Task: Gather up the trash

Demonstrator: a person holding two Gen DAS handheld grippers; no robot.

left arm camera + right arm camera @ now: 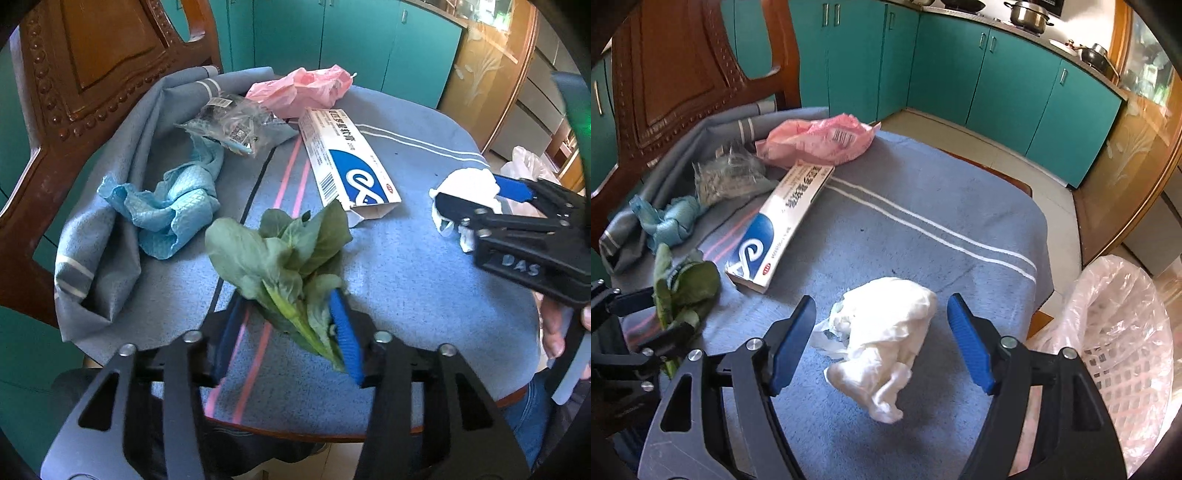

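We note the left claw (291, 332) straddling a bunch of green leaves (284, 254); the stalk touches one blue pad, the other pad stands off, so we cannot tell whether it is gripped. The right claw (882, 343) stands apart around a crumpled white tissue (886, 332), pads clear of it. Both lie on the blue cloth (923, 229) over the counter. Further back: a long white-and-blue box (343, 158), a blue rag (173, 206), a clear wrapper (232, 125), a pink bag (299, 88). A lined basket (1115, 332) stands just beside the counter's right edge.
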